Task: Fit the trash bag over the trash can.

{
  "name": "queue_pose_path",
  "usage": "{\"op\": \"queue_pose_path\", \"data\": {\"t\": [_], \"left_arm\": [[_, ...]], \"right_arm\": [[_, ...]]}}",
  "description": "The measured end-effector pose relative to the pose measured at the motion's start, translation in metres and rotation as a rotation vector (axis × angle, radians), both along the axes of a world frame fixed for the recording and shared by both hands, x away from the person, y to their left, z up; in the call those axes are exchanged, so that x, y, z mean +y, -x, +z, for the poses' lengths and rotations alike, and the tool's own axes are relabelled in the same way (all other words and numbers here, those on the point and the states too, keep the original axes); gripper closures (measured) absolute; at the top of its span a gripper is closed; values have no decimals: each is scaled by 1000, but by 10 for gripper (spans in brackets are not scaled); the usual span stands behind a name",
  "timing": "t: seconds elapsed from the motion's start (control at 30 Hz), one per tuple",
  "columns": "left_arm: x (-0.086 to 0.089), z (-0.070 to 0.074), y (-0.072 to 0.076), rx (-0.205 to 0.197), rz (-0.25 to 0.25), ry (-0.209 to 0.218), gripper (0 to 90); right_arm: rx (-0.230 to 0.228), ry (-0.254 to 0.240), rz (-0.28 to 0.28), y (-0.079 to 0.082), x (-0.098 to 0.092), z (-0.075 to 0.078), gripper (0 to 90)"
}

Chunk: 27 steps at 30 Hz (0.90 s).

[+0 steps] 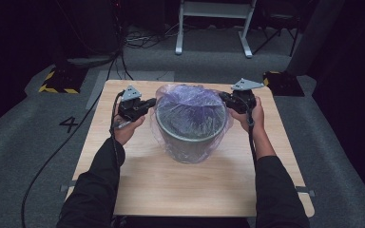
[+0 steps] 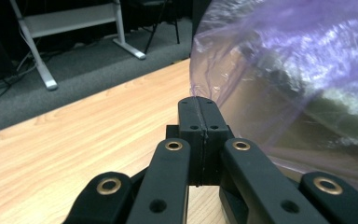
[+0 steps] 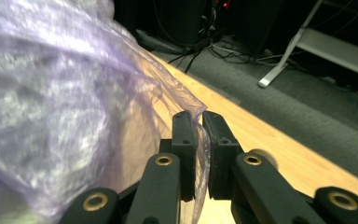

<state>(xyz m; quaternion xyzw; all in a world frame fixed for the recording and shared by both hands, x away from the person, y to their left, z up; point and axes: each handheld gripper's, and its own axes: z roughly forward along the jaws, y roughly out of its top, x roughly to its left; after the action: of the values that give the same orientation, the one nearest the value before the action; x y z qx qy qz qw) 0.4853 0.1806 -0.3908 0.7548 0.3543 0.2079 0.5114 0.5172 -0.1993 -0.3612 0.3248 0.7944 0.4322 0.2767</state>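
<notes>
- Carpet [image 1: 24, 142], grey, covers the floor of a dark room; a white metal frame [image 1: 214, 23] stands at the far side, cables [image 1: 142, 40] trail near it, and yellow-and-black striped blocks [image 1: 57, 83] sit on the floor off the table's far left corner.
- Table [image 1: 195, 185], light wood grain, stands in the middle of the carpet; its near half is bare.
- Bin [image 1: 190, 137], grey and round, stands upright on the far half of the table, between the two hands.
- Bag [image 1: 192, 107], thin translucent purple plastic, is draped over the bin's mouth and hangs down its outside wall.
- Both forearms, in black sleeves, come in from the near edge and spread apart, one to each side of the bin.
- Left gripper [image 2: 198, 116] is held level at the bin's left rim, pointing inward at the bag. Its jaws are pressed fully together; whether film is caught between them I cannot tell, though the bag's edge lies right at their tips.
- Right gripper [image 3: 199, 126] is held level at the right rim, pointing inward. Its jaws stand a narrow slit apart, with the bag's edge running down through the gap; the pads do not visibly pinch it.
</notes>
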Motion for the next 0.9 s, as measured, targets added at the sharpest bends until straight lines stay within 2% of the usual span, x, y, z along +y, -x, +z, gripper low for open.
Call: {"op": "queue_pose_path", "data": {"t": [0.23,0.37,0.57,0.67,0.73,0.9], "left_arm": [[-7,-18,-13,85,4,-10,898],[-12,-27,-17,130,-7,-30,899],[-19,-35,-17,166,-45,-45,898],[-20,-38,-19,198,-55,-72,898],[-20,-42,-20,224,-67,-64,898],[-22,-50,-20,249,-90,-83,898]], "right_arm": [[68,-59,7,-7,-5,-20,864],[90,-59,9,-8,-6,-29,872],[141,-42,20,-9,-6,-43,878],[160,-50,27,-9,-5,-49,893],[172,-58,38,-8,-4,-53,899],[190,-61,50,-8,-3,-61,900]]}}
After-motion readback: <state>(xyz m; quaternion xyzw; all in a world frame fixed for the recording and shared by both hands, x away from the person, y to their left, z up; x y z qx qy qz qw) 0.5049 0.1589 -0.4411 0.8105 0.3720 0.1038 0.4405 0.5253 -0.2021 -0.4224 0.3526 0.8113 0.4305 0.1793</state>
